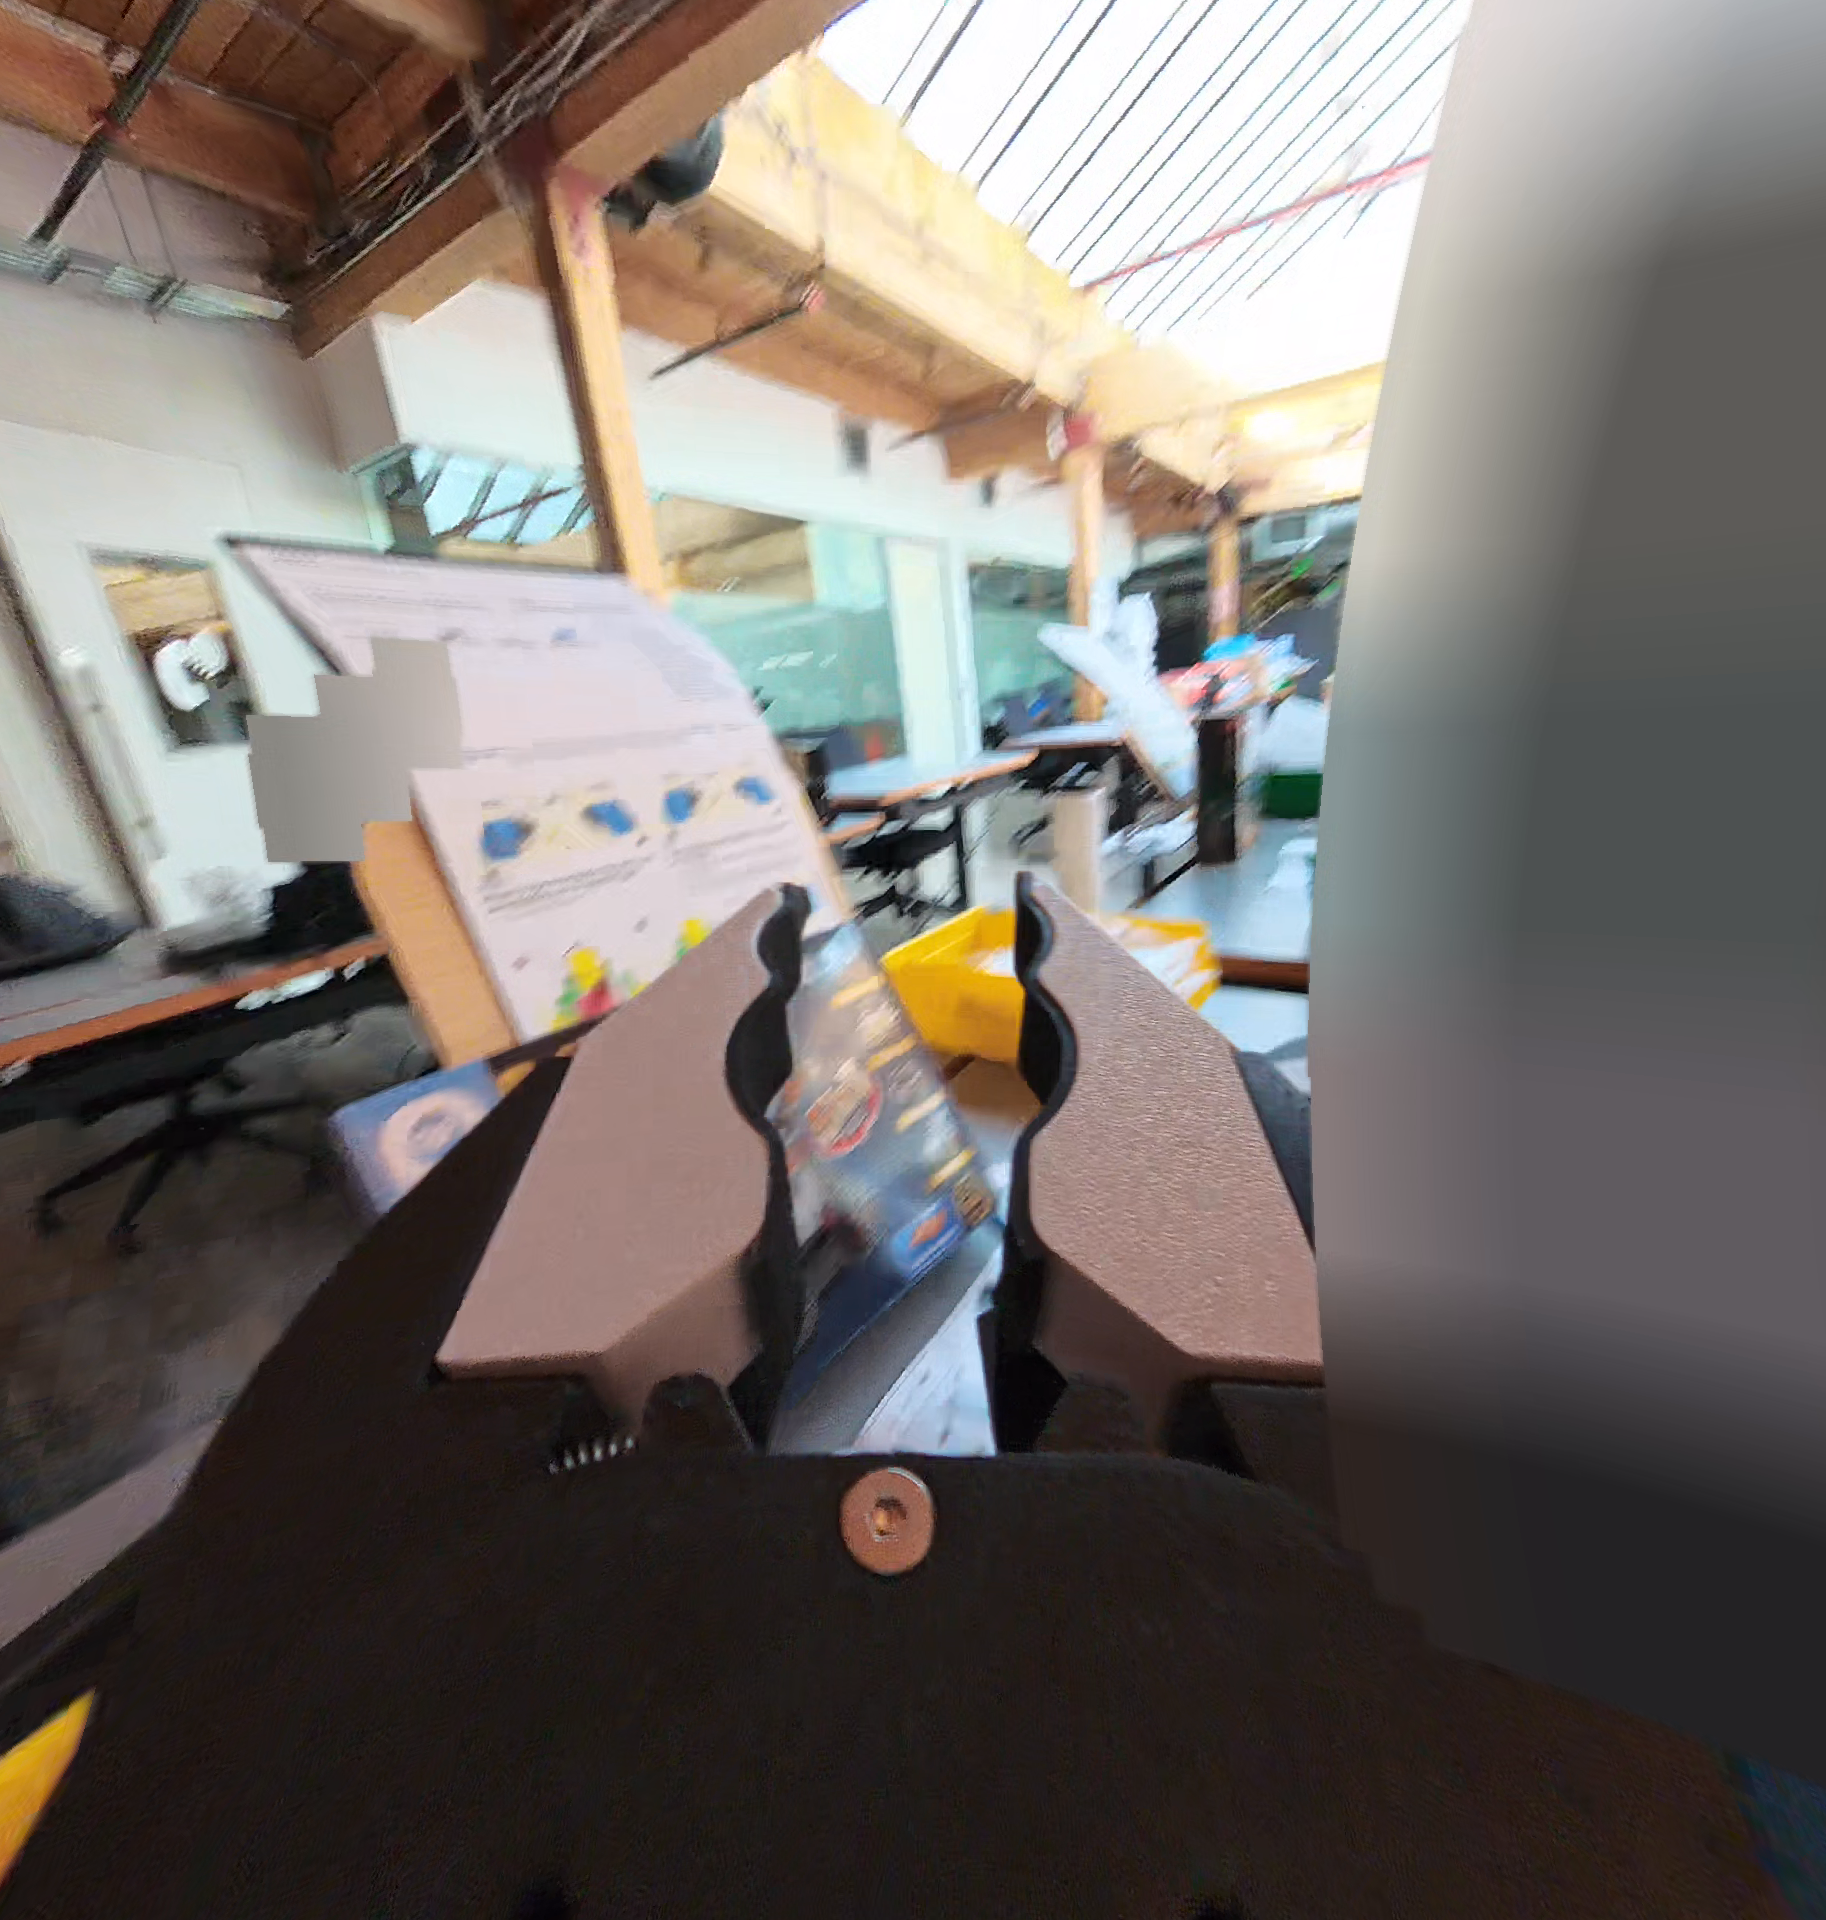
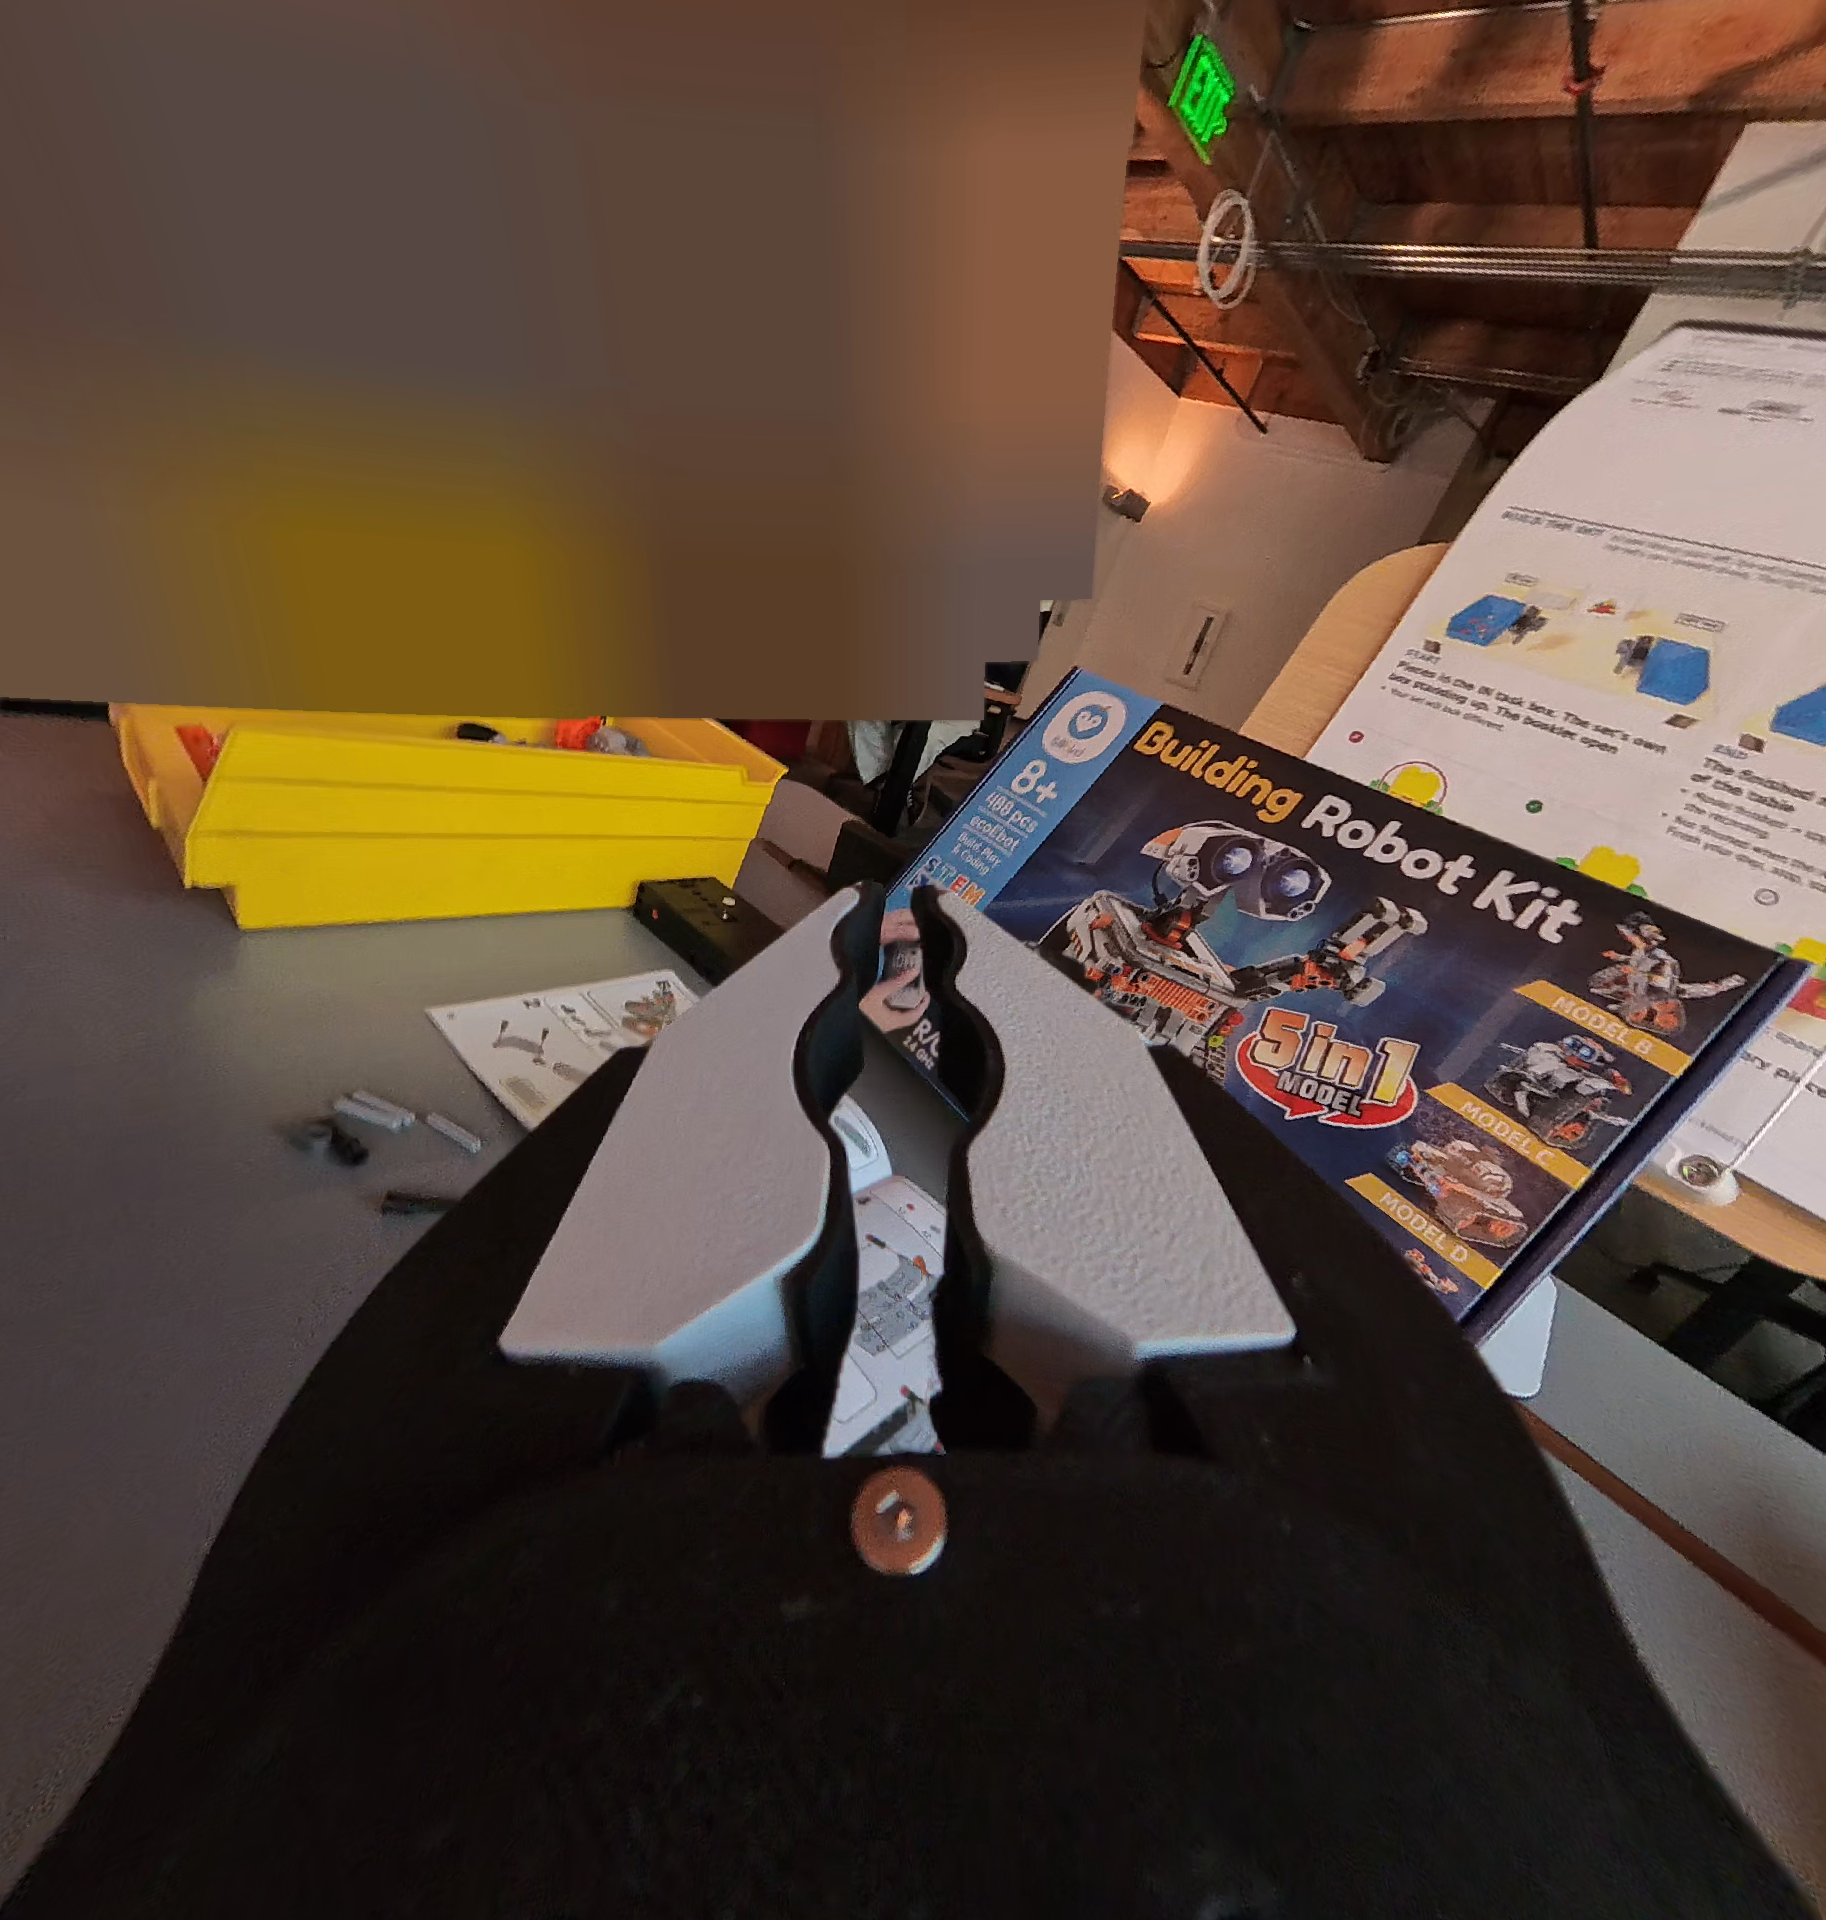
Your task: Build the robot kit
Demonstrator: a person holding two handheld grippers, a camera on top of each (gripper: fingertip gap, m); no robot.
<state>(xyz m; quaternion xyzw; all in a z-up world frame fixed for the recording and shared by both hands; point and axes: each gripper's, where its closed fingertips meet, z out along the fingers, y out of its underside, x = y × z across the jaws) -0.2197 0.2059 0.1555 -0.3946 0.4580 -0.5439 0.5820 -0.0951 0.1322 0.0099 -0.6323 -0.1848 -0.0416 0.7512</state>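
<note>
Item: dark-blue printed cardboard kit box (image 2: 1335,1039), propped tilted on the grey counter (image 2: 140,1039) against a white stand.

Right tongs (image 2: 901,914): jaws nearly together, empty, just before the box's left end.

Left tongs (image 1: 904,914): jaws apart, empty, raised.

Adjacent: yellow plastic bin (image 2: 452,810); white instruction leaflet (image 2: 566,1029); small grey pegs (image 2: 389,1117); illustrated poster board (image 2: 1657,748).

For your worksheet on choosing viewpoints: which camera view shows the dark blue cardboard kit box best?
Right wrist view: the dark blue cardboard kit box shows its whole front, sharp. Left wrist view catches only a blurred strip.
</note>
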